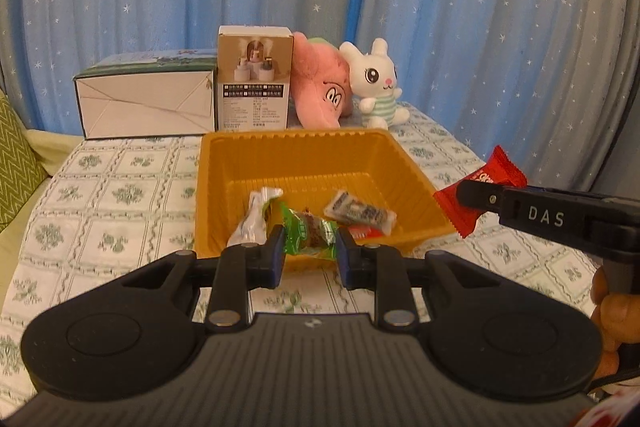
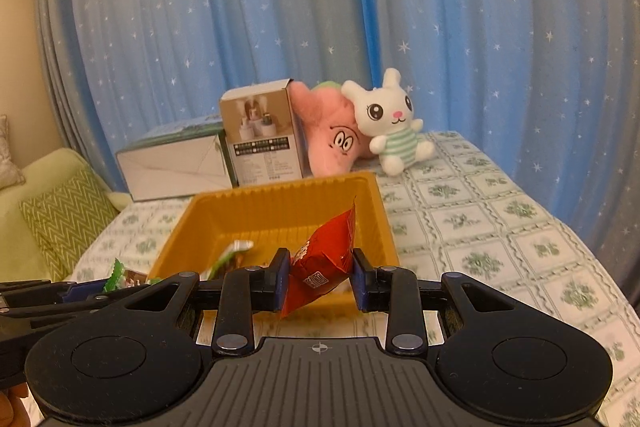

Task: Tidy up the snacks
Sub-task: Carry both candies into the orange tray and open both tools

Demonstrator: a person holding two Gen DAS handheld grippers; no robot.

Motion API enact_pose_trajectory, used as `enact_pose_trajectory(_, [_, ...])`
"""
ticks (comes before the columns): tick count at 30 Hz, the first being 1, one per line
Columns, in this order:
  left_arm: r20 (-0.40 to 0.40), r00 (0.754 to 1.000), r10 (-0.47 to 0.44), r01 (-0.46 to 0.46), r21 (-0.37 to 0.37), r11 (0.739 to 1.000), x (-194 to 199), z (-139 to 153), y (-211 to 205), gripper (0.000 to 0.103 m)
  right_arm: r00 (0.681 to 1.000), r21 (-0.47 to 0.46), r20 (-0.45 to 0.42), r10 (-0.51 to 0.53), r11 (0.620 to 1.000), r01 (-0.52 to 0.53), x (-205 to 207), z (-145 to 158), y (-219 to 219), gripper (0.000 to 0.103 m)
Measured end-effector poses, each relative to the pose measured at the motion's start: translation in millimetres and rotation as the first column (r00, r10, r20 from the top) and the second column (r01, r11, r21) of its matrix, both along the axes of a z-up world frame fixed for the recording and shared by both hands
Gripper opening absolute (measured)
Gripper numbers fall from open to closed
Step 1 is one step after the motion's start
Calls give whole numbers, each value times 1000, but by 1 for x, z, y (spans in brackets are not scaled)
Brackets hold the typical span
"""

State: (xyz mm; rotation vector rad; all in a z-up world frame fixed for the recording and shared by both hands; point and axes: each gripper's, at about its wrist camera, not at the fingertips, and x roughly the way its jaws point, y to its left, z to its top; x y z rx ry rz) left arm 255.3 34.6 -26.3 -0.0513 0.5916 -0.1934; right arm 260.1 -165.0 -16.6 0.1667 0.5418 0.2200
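An orange plastic tray stands on the patterned tablecloth; it also shows in the right wrist view. Inside lie a white-wrapped snack and a grey-white packet. My left gripper is shut on a green-wrapped candy at the tray's near rim. My right gripper is shut on a red snack packet, held just before the tray's near right corner. In the left wrist view the red packet hangs right of the tray. The green candy shows at the left in the right wrist view.
Behind the tray stand a long white box, a small brown product box, a pink plush and a white bunny plush. Blue starry curtains hang behind. A green cushion lies left of the table.
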Motion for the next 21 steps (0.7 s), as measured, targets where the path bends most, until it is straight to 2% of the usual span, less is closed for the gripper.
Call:
enact_pose_trajectory(12, [-14,1000,-3,3,-3,1000,71,-5,10,24,999,18,-40,8,1000,-7,70,-11,10,32])
enact_pose_trajectory(17, [-32,999,8,-9,-16,1000,92,-14,15,24,998,22,-58,13,1000,-12,87,-18,14,32])
enact_pose_trajectory(21, [-56,998,-19,18,-26,1000,104,-21,16,25,998,21,-70,7,1000,-5,97,-24,15,32])
